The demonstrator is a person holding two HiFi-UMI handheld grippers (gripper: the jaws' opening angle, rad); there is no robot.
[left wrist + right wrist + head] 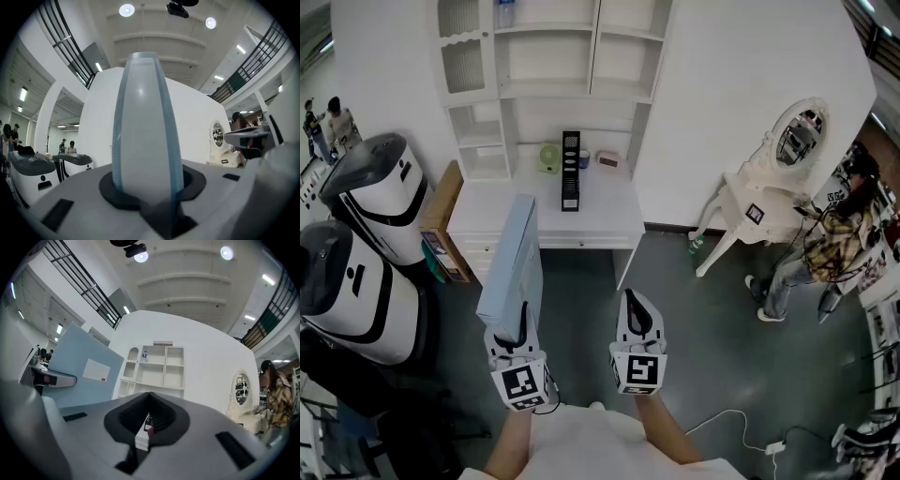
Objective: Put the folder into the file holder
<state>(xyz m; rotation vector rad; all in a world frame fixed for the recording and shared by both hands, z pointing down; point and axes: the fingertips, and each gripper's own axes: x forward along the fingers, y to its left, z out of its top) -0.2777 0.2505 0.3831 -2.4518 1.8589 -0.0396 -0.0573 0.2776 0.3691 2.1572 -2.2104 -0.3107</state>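
The white desk stood at twelve o'clock from the person, well apart. The pale blue folder was held on edge, its long axis running toward twelve, with the left gripper clamped on its near end. The black file holder stood upright on the desk, at about one o'clock from the folder's far end, so the left side was likely nearer. The right gripper pointed the same way, its jaw tips together on nothing.
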